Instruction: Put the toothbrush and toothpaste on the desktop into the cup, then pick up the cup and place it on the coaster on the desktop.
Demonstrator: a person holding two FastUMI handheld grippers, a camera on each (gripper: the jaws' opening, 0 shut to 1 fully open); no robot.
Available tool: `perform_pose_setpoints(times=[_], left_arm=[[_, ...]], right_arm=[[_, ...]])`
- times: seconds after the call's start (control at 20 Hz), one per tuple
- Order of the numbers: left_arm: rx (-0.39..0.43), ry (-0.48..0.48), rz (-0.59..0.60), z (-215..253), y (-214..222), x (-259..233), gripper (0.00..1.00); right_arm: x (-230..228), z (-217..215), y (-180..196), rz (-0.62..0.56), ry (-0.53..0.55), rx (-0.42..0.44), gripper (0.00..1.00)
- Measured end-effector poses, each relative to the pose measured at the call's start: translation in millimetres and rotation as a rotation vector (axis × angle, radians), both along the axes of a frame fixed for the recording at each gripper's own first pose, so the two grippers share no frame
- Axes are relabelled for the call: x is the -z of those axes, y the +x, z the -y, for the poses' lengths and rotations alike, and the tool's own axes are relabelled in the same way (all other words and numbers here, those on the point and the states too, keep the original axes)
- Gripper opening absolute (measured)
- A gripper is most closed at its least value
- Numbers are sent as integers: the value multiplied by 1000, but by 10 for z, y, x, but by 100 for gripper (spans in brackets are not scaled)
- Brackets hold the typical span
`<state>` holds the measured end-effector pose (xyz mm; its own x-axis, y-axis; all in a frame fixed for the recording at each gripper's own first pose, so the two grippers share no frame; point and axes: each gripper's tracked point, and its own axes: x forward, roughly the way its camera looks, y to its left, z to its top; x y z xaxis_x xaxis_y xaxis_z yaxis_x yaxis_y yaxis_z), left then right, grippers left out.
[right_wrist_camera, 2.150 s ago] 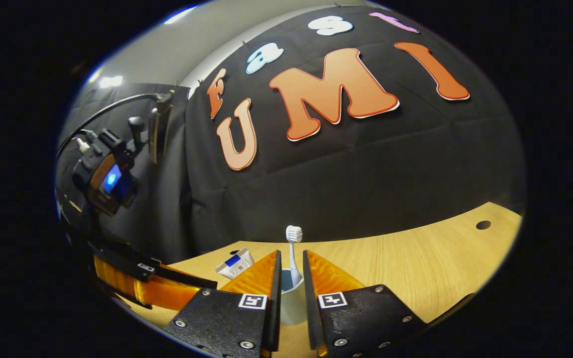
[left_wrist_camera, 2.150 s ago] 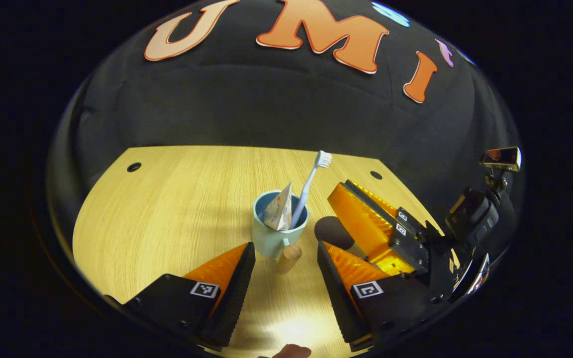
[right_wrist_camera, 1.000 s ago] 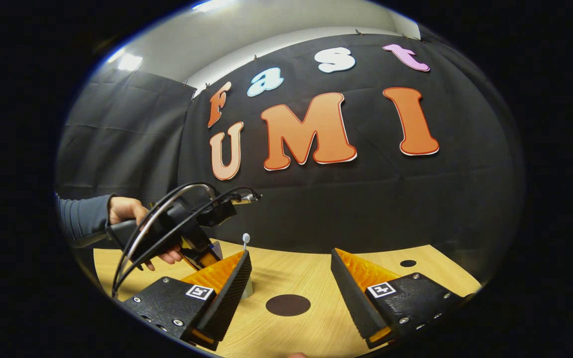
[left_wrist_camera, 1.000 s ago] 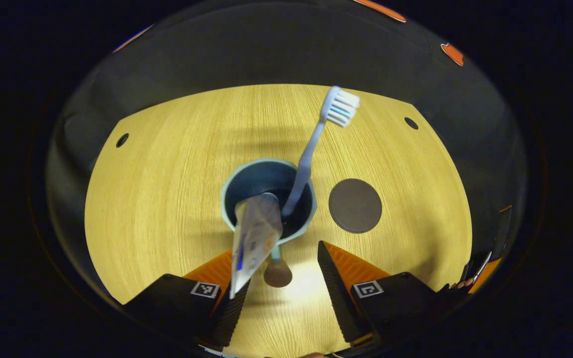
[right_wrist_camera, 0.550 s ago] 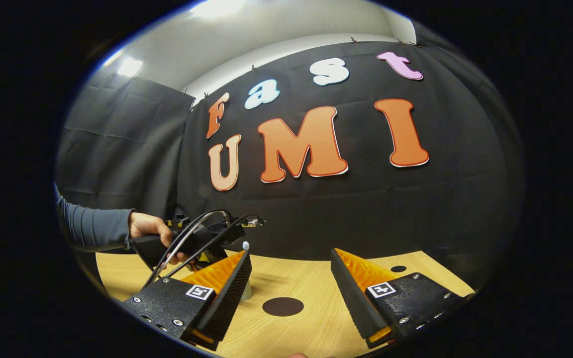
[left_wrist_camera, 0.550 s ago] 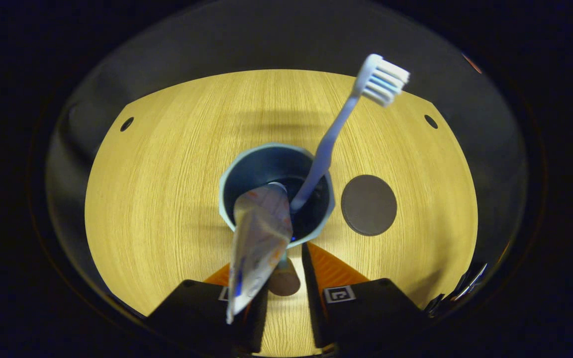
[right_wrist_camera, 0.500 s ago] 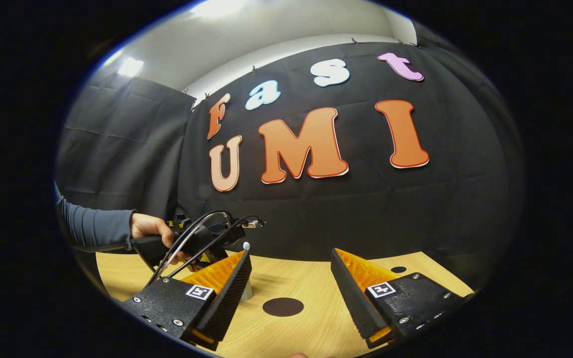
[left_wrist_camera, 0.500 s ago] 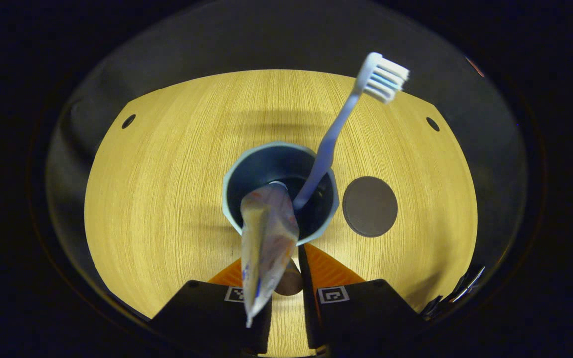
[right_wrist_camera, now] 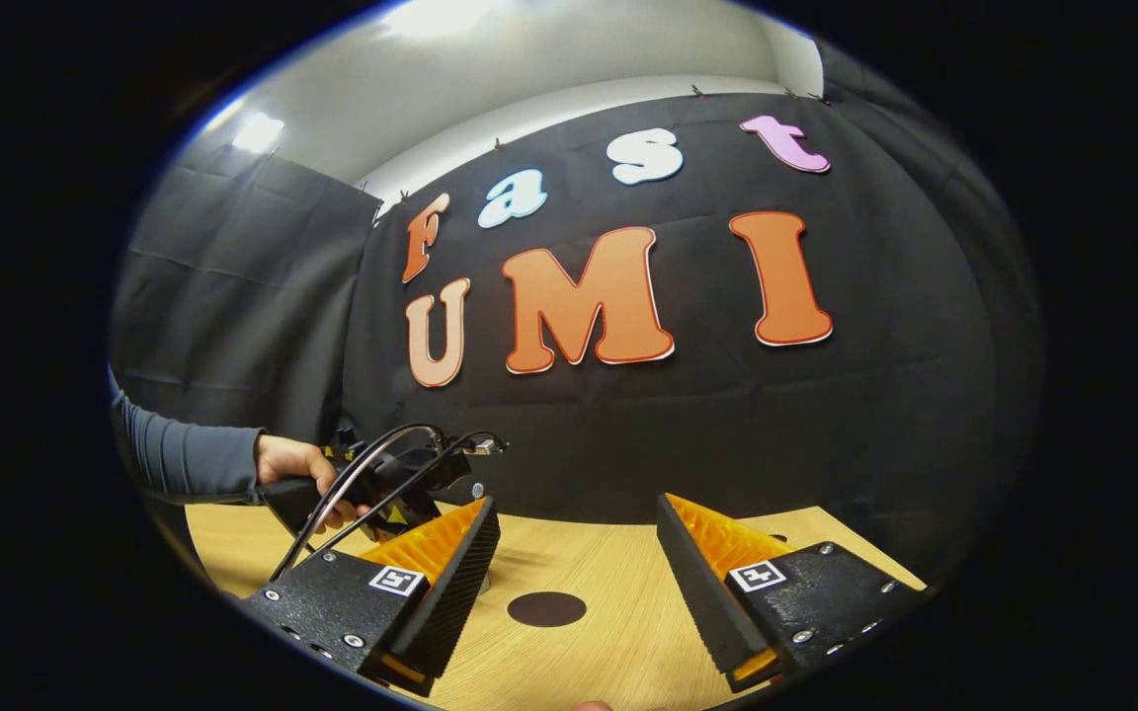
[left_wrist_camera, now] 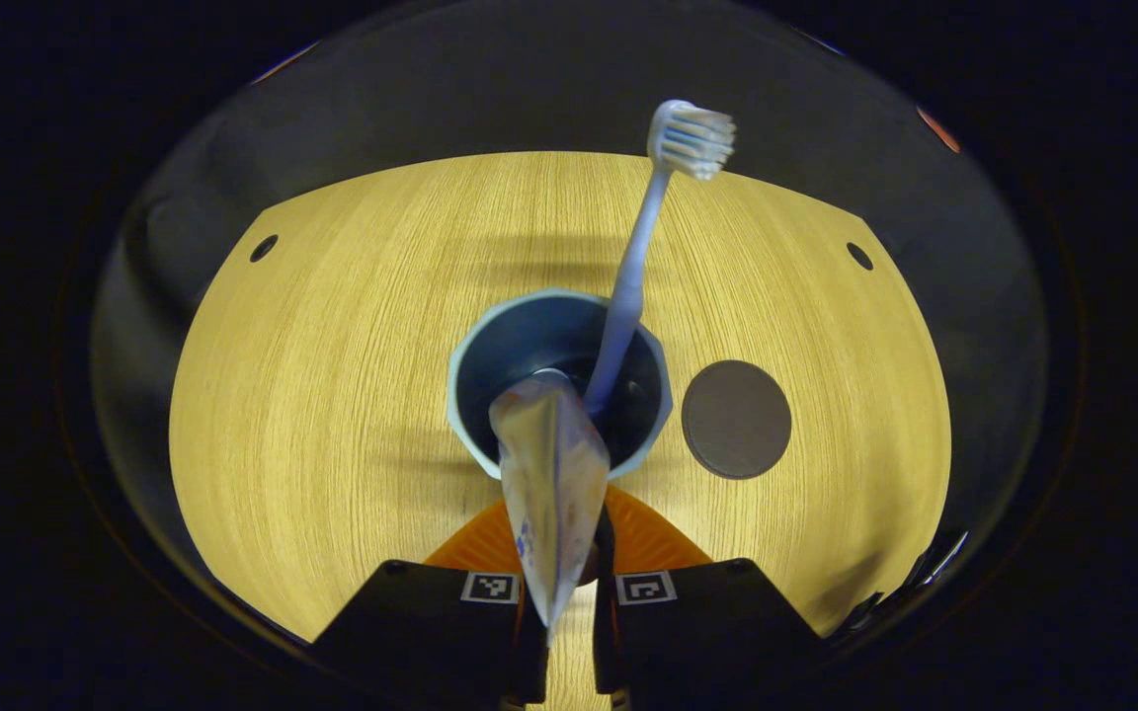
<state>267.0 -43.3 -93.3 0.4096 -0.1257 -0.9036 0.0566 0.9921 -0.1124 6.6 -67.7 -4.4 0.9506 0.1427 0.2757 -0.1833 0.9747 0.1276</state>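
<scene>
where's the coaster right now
In the left gripper view the coaster lies bare on the desktop, just right of the cup. In the right gripper view it sits between that hand-held gripper's fingers.

Cup handle (left_wrist_camera: 584, 565) behind toothpaste (left_wrist_camera: 551, 494)
</scene>
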Motion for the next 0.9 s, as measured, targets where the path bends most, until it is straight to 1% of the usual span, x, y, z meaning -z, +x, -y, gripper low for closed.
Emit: perform_pose_setpoints(times=[0.1,0.25,0.4,0.55,0.7,0.75,0.8,0.85,0.9], left_arm=[[9,-9,15,-42,21,41,22],[32,-6,50,-47,103,-32,22],[65,-15,78,8,217,-106,20],[109,-10,96,98,401,-128,22],[153,-15,100,223,631,-125,22],[166,-15,99,136,545,-82,21],[177,-17,98,15,564,-86,22],[188,-15,97,173,591,-128,22],[195,-14,94,134,635,-217,21]], right_arm=[[16,55,-21,-5,6,11,96],[29,109,-53,-14,4,25,96],[34,148,-93,-19,3,35,96],[37,194,-169,-27,-6,51,96],[38,300,-257,-35,-34,85,96],[-21,324,-284,-33,-38,95,96],[-39,351,-297,-38,-38,105,96],[-78,348,-299,-40,-36,111,96],[-96,368,-302,-44,-33,121,96]])
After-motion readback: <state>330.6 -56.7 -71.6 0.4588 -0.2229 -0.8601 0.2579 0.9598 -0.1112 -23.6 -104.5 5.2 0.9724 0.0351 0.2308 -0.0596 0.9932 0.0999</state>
